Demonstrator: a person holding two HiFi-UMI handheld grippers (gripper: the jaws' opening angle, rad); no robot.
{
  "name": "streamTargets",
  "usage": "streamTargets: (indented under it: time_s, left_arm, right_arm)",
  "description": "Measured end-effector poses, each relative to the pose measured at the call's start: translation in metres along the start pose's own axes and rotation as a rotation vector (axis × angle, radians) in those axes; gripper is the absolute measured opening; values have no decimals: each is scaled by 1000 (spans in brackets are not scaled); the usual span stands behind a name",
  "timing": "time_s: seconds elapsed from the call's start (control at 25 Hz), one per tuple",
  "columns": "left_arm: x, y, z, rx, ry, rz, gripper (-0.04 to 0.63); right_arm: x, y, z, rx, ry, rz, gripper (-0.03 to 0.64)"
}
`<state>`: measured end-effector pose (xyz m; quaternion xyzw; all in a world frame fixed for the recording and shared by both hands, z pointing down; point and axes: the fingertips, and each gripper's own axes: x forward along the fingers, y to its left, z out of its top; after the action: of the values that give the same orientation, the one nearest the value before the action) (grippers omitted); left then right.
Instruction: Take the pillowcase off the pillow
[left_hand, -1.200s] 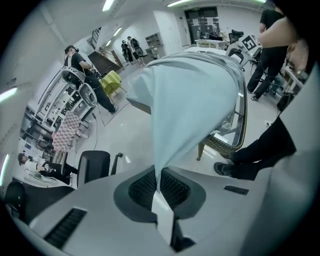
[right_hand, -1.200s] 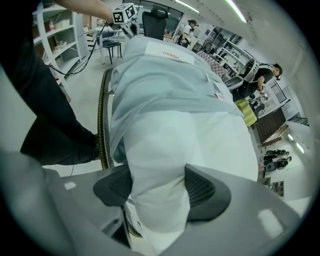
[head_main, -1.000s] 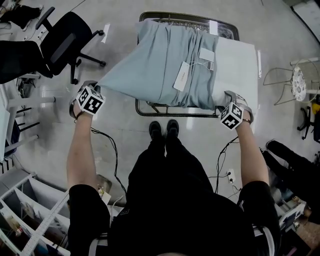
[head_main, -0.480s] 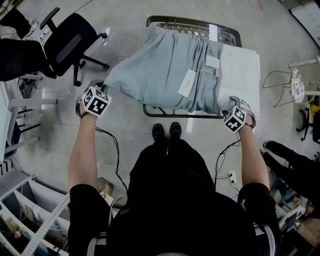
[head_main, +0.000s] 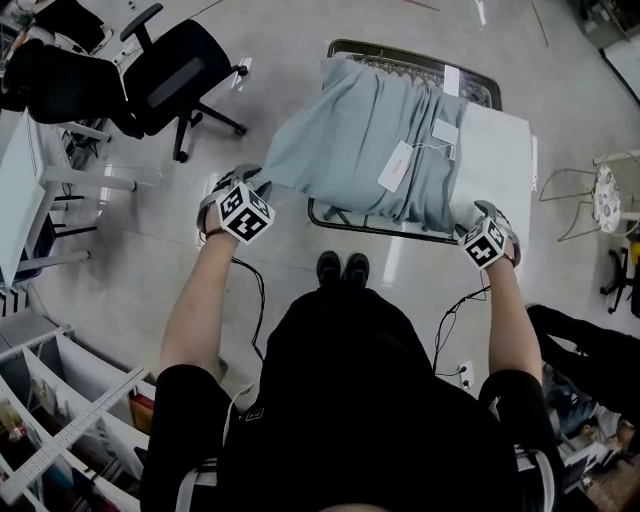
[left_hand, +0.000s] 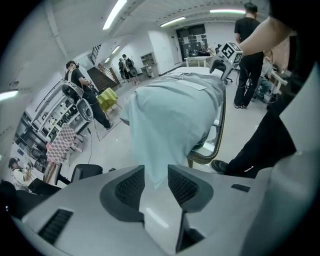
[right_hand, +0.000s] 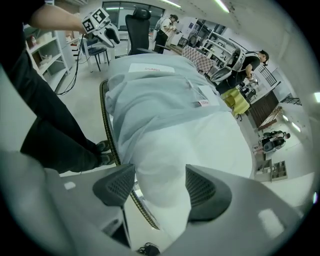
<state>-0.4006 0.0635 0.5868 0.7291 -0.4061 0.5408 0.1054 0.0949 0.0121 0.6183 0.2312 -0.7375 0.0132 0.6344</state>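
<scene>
**A:** State of the tongs?

**B:** Left gripper (left_hand: 156, 172): jaws have just been opening. A corner of the pillowcase (left_hand: 170, 115) hangs between the pads, unpinched. Right gripper (right_hand: 160, 185): clamped on the bare white corner of the pillow (right_hand: 200, 145).

**A:** Location of the work?

**B:** On the table (head_main: 345, 47). The pillowcase covers all but the pillow's right end.

**A:** Procedure?

**B:** Probably a regrip.
- Hold the right clamp firm as the anchor.
- Seat the left pads deeper on the fabric.
- Pinch cloth only, not filling.
- Pull along the pillow's length, away from the right gripper.
</scene>
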Motion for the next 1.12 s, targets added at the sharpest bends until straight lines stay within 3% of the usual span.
streamTargets:
  time_s: [0.12,0.28,0.4,0.56,0.68,0.88,0.96,1.12]
  left_arm:
    - [-3,-37,8,24,-12,-42,157]
    - [16,-78,24,139,-45,-86,212]
    - [39,-94,41,188,-95,-112,215]
    - [69,-107,53,237,-123,-135,213]
    - [78,-106,56,283,-134,-160,131]
    - [78,-99,50,465,-120,-150,27]
    - [78,-97,48,514,-111,-156,14]
    - [78,-83,39,541,-81,-150,11]
  right_arm:
    - [-6,5,10,2,-41,-6,330]
    - [-10,17,26,29,-62,-22,330]
    - [0,24,27,58,-27,-47,330]
    - [15,23,17,-5,55,-129,330]
    - [24,21,15,-31,85,-137,330]
    - [33,22,10,-95,114,-111,313]
    - [32,24,6,-144,134,-103,301]
    - [28,24,0,-212,168,-81,275]
